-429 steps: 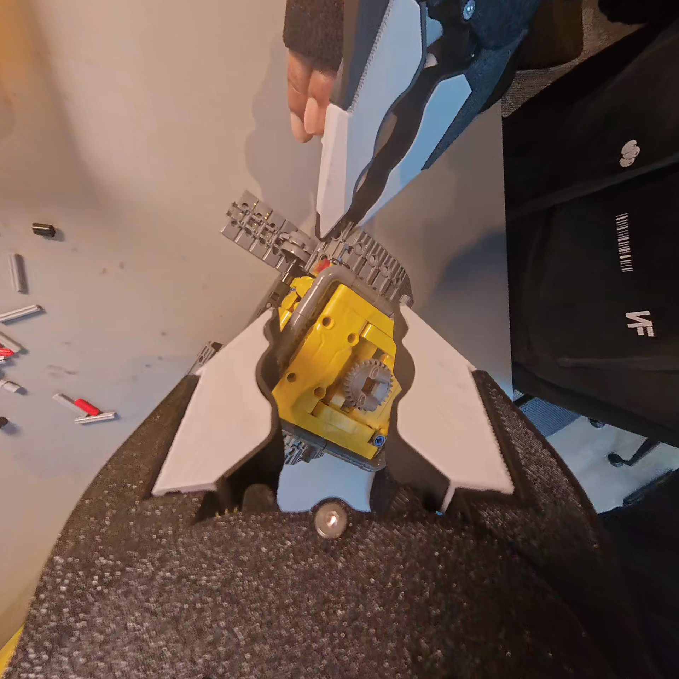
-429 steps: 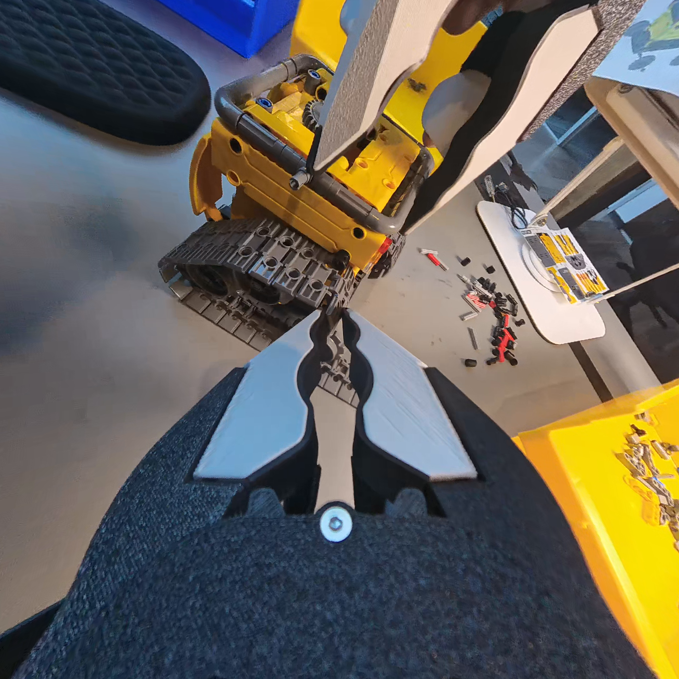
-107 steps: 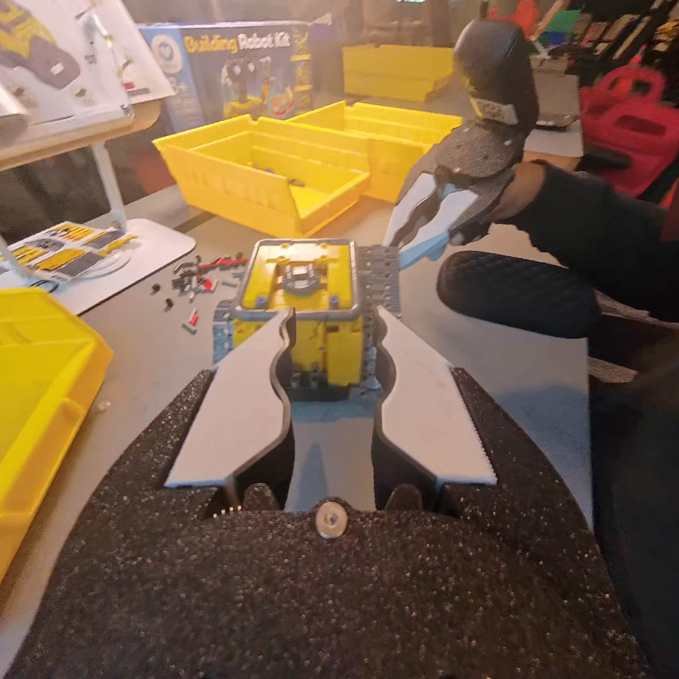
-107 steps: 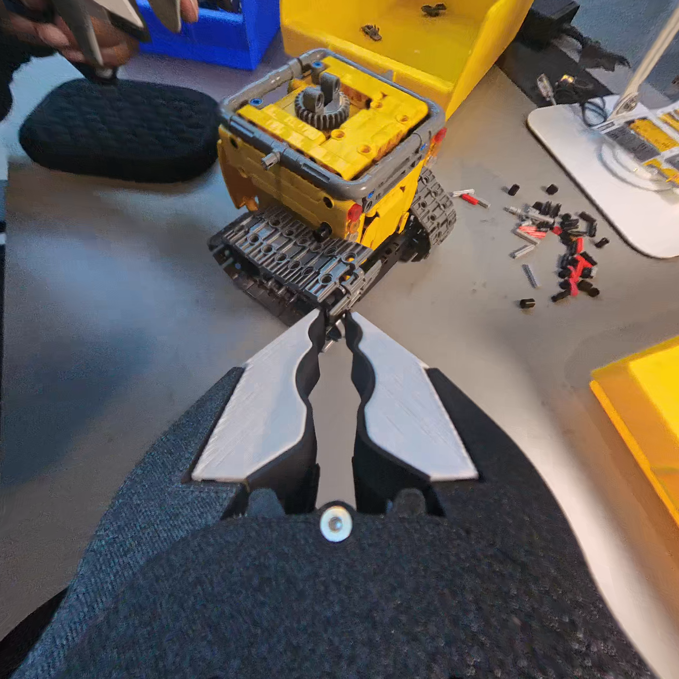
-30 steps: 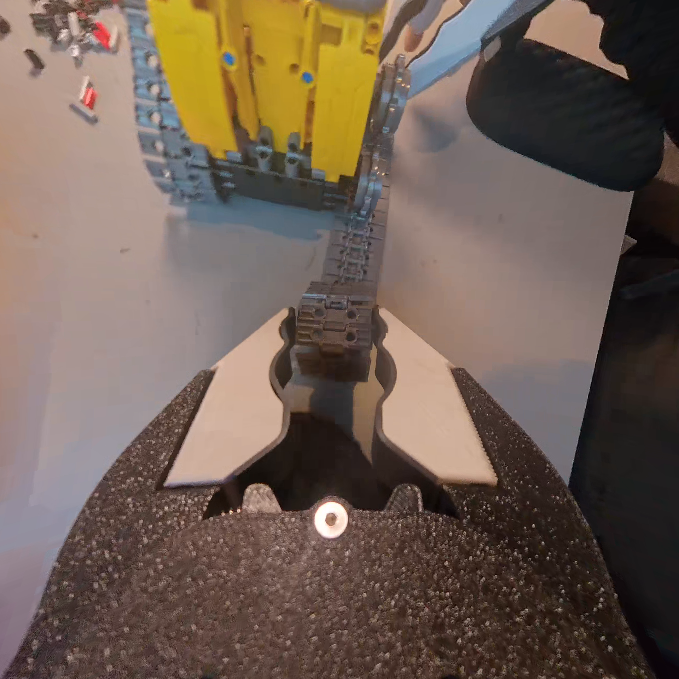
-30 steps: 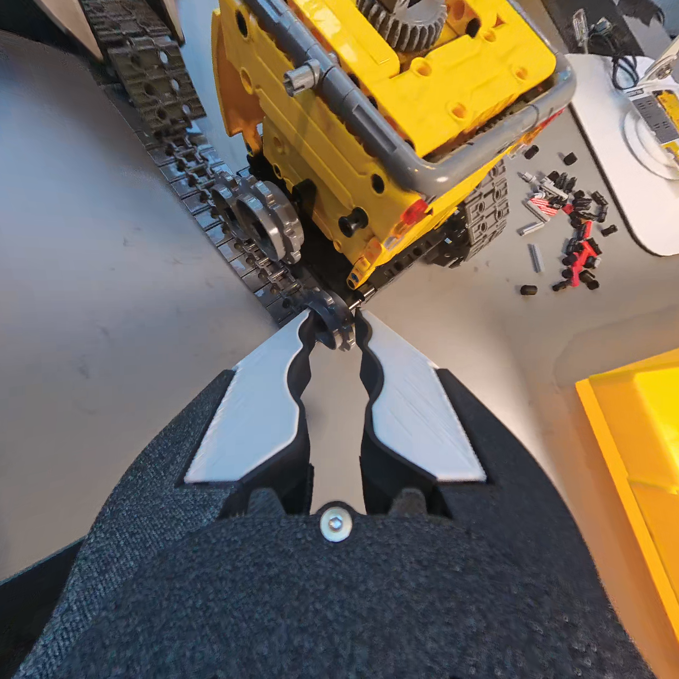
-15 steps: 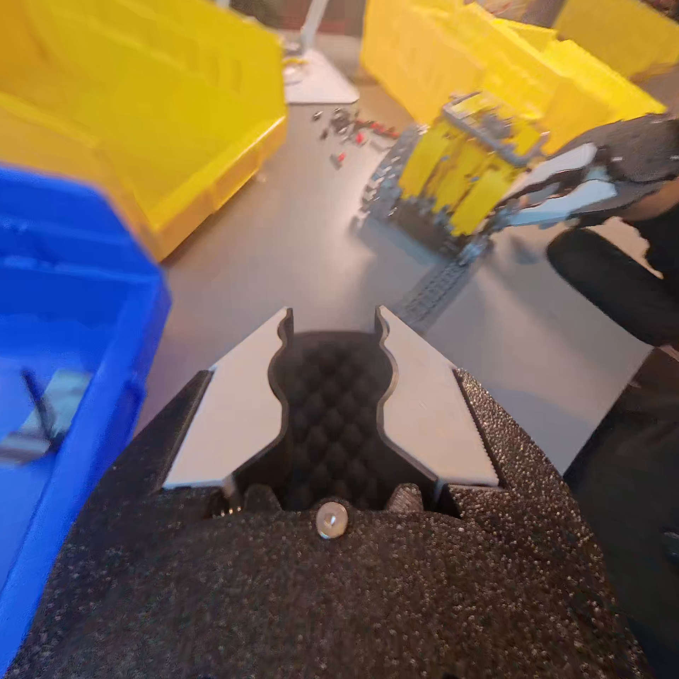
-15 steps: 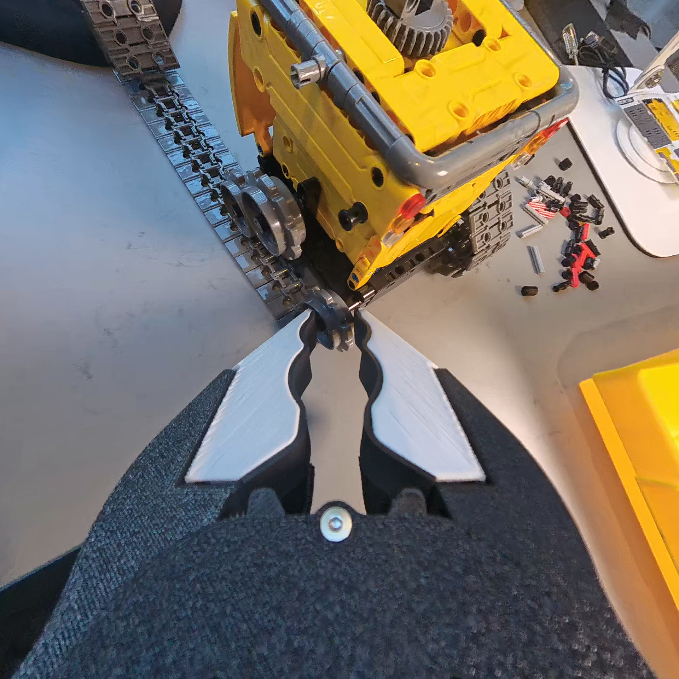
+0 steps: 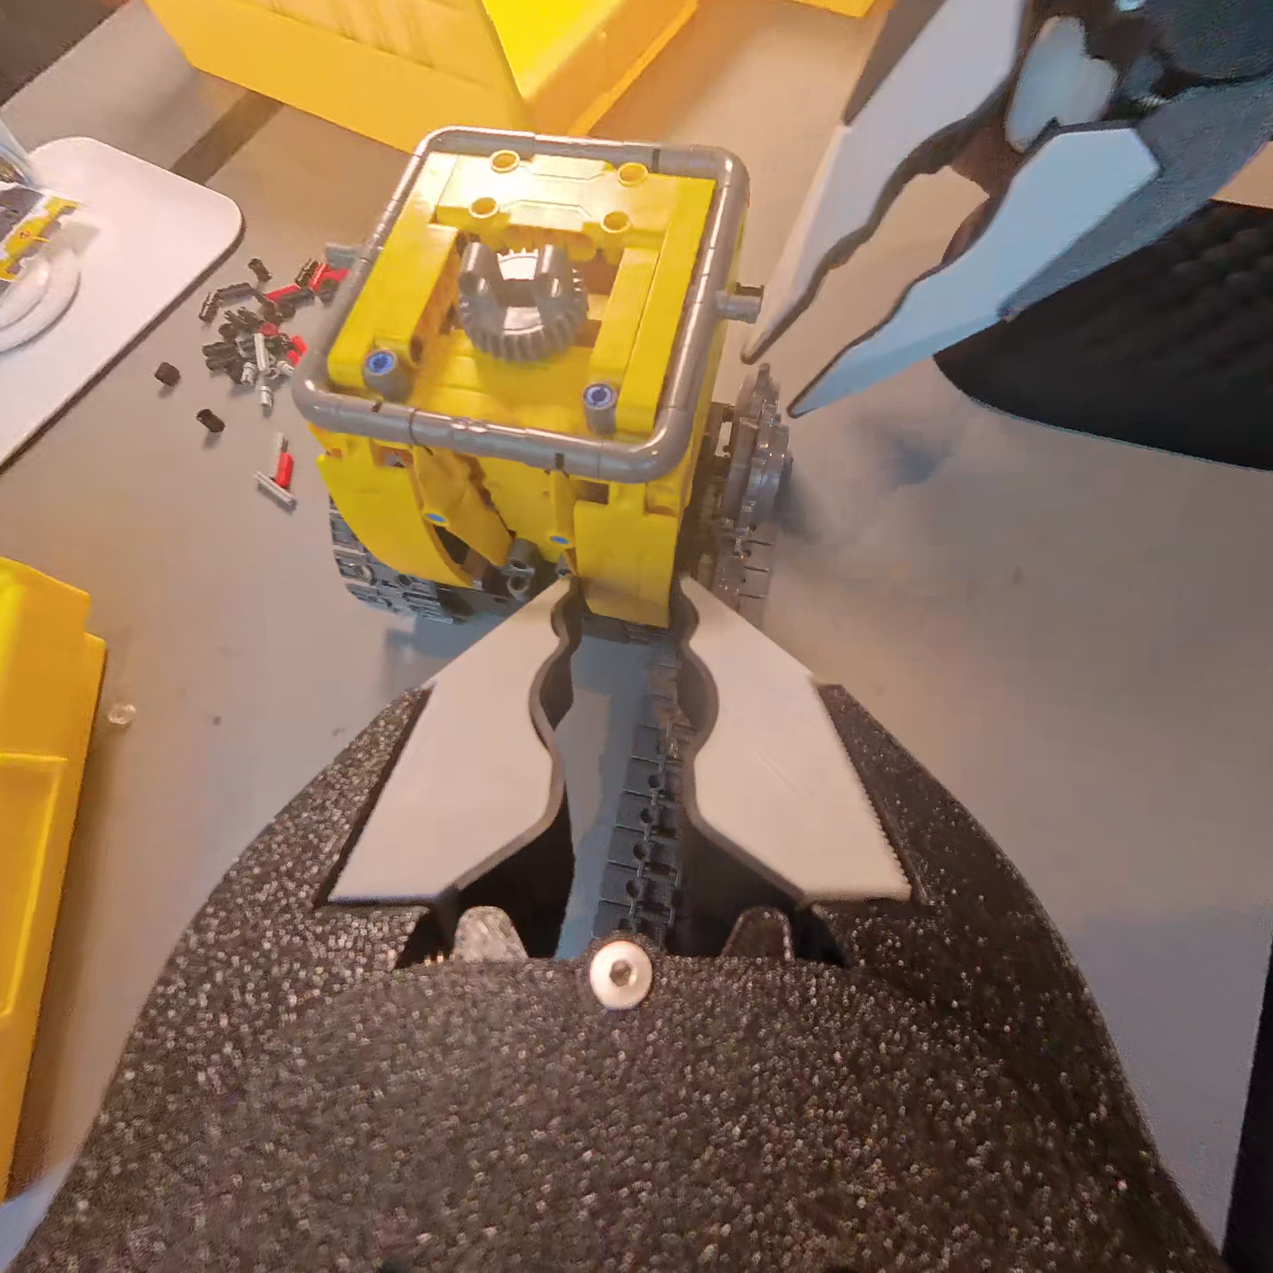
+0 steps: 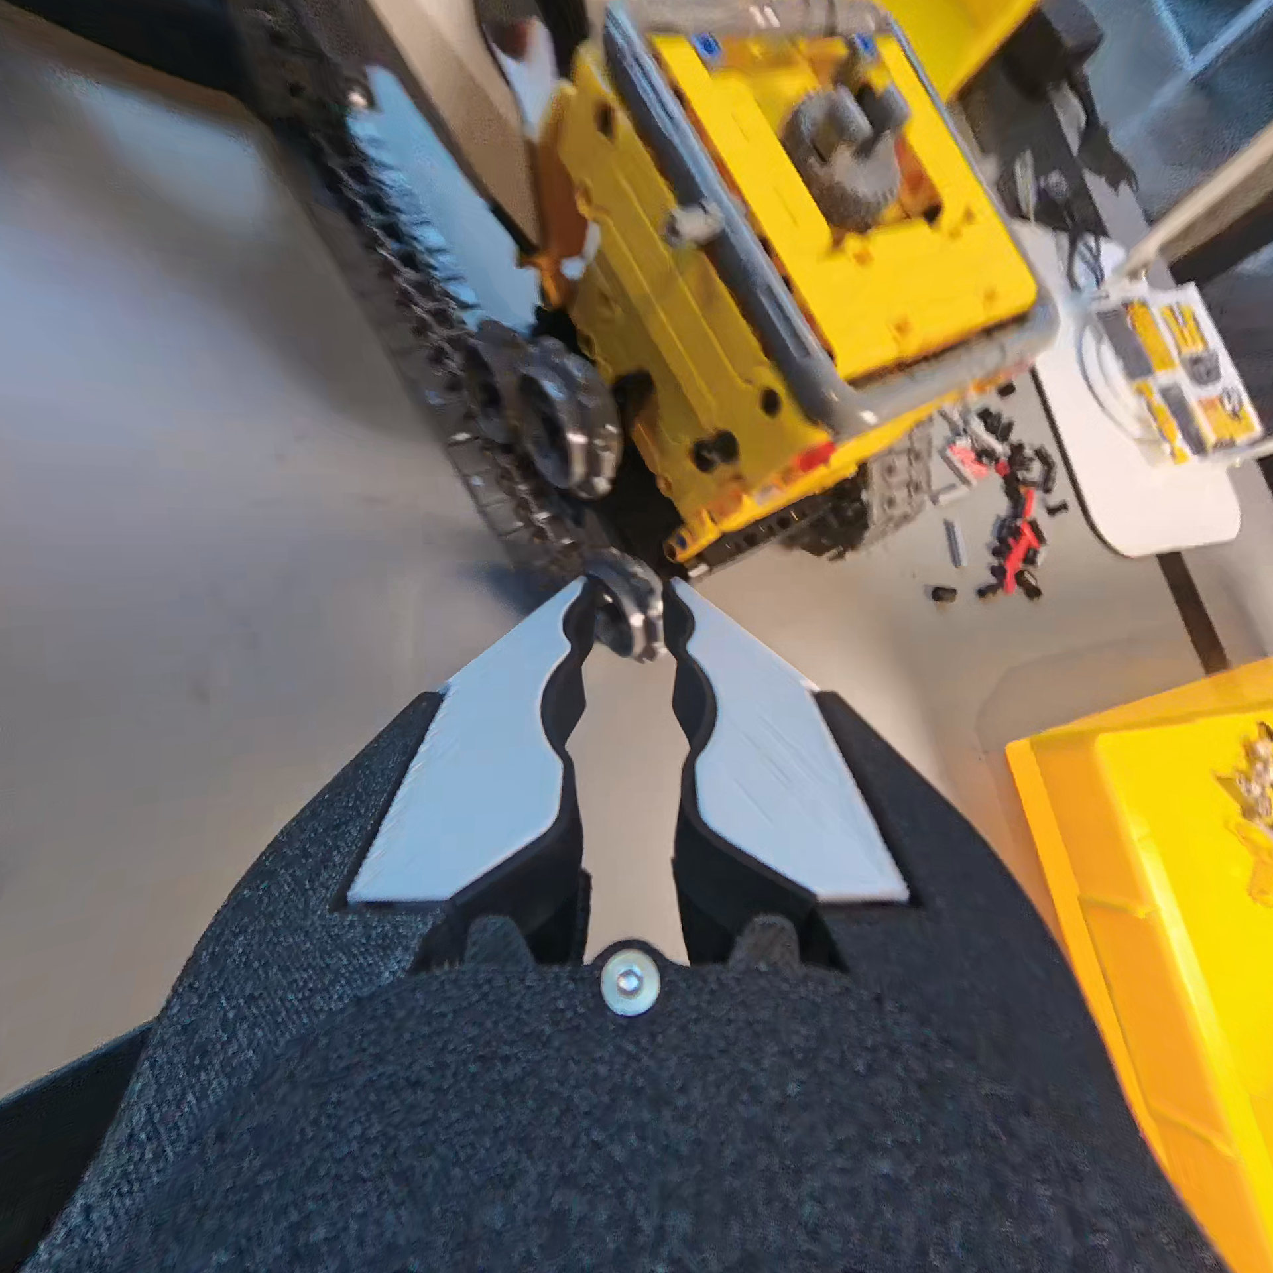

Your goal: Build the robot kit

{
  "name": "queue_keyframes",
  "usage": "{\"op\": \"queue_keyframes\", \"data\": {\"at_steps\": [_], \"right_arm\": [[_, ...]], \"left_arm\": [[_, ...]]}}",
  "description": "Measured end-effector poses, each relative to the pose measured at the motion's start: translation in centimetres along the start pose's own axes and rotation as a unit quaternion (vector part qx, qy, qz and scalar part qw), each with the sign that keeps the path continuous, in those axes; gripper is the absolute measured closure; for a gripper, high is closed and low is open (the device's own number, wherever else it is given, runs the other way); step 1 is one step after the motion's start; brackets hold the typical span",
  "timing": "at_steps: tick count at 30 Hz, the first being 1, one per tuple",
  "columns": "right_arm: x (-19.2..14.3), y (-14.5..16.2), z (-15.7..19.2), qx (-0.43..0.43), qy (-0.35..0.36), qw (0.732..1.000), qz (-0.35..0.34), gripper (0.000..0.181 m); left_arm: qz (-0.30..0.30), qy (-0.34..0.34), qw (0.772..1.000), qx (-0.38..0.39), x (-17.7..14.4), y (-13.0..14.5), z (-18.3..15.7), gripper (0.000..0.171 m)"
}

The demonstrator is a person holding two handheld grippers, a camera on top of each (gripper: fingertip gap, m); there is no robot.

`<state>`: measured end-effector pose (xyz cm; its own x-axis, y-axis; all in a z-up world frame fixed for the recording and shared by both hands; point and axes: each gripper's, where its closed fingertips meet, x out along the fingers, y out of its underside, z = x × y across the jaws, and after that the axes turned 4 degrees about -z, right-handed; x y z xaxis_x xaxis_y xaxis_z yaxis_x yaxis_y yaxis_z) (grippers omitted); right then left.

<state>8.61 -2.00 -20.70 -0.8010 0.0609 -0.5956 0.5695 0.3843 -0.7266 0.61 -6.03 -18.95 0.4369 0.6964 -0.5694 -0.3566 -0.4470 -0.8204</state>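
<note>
Left wrist view shows the left gripper (image 9: 623,599) with its two grey fingers set around the lower front corner of a yellow brick-built tracked vehicle (image 9: 523,386); the tips lie against the yellow panel, though whether they actually pinch it cannot be told. A loose grey track chain (image 9: 647,813) runs along the grey table (image 9: 964,654) from 6 o'clock up between the fingers to the model's right-hand sprockets. A grey bevel gear (image 9: 518,303) sits in the top of the model, inside a grey tube frame. At 10 o'clock lies a scatter of small black and red pins (image 9: 255,330), beside a white stand base (image 9: 103,227). Yellow bins (image 9: 41,792) stand at 9 and 12 o'clock.

Right wrist view is blurred. The right gripper (image 10: 625,606) is nearly closed, its tips pinching a small grey sprocket wheel (image 10: 627,616) at the model's bottom corner. From the left wrist view it enters at 1 o'clock over a black padded rest (image 9: 1136,330).
</note>
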Motion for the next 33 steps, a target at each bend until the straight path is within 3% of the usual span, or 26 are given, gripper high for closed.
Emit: {"op": "queue_keyframes", "data": {"at_steps": [4,9,11,17,25,33], "right_arm": [[0.4,-1.1,3.7,-0.025,-0.07,0.997,-0.01,0.165],[3.3,0.9,3.2,-0.028,-0.064,0.996,0.047,0.17],[3.7,1.1,2.9,-0.03,-0.048,0.997,0.05,0.181],[3.3,1.7,2.7,0.059,-0.063,0.995,0.048,0.181],[2.8,2.2,2.6,0.092,-0.069,0.992,0.055,0.181],[2.7,2.1,2.7,0.082,-0.067,0.993,0.054,0.181]], "left_arm": [[-0.006,0.0,1.0,-0.001,0.1,-0.2,0.2,0.148],[-0.011,-0.023,1.0,-0.013,-0.5,-0.5,0.9,0.149],[-0.01,-0.032,0.999,-0.02,-1.0,-0.1,1.2,0.149],[-0.036,-0.044,0.996,-0.062,-3.4,0.8,1.8,0.149],[-0.034,-0.063,0.994,-0.08,-4.6,3.0,1.3,0.149],[-0.031,-0.081,0.995,-0.053,-4.8,3.2,1.3,0.148]]}}
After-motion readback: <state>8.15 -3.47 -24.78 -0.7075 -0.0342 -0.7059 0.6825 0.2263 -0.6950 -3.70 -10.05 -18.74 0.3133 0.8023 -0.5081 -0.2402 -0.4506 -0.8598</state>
